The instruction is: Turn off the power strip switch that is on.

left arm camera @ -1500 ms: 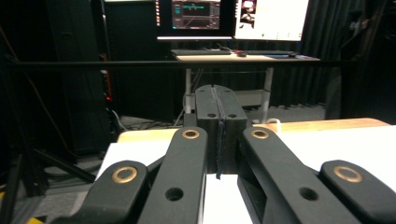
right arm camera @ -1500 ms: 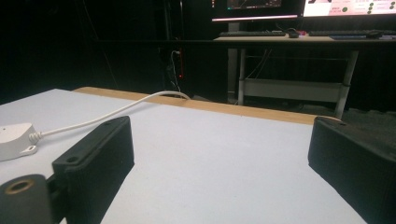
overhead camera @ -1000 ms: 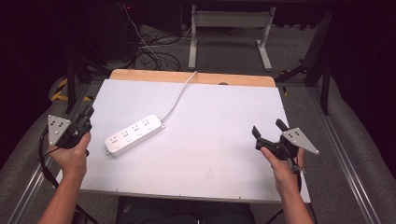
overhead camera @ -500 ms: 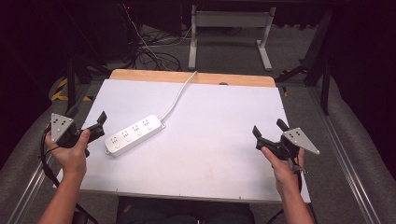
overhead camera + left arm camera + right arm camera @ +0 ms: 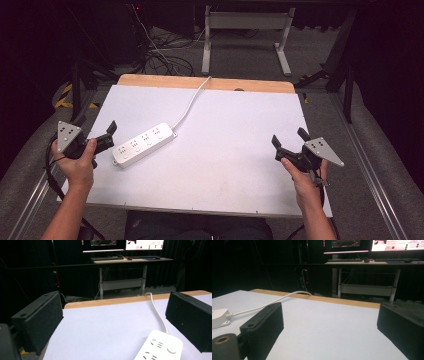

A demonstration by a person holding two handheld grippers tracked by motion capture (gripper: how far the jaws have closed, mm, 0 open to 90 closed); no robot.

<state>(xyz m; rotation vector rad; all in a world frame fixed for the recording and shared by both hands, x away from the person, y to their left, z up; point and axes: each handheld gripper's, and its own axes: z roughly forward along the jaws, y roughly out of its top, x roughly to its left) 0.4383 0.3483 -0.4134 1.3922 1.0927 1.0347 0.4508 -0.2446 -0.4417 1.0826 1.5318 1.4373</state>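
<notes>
A white power strip lies slanted on the left half of the white table. Its white cable runs off over the far wooden edge. My left gripper is open at the table's left edge, just left of the strip and apart from it. In the left gripper view the strip's end lies low between the spread jaws of that gripper, nearer the right one. My right gripper hovers open over the table's right side, holding nothing. Its own view shows this gripper with the strip's cable end far left.
Behind the table stands a metal-legged desk bearing monitors and a keyboard. Loose cables lie on the dark floor at the back left. Grey rails run along both sides of the table.
My left gripper has swung in from the table's left edge, its jaws now pointing toward the power strip. The right gripper has barely moved.
</notes>
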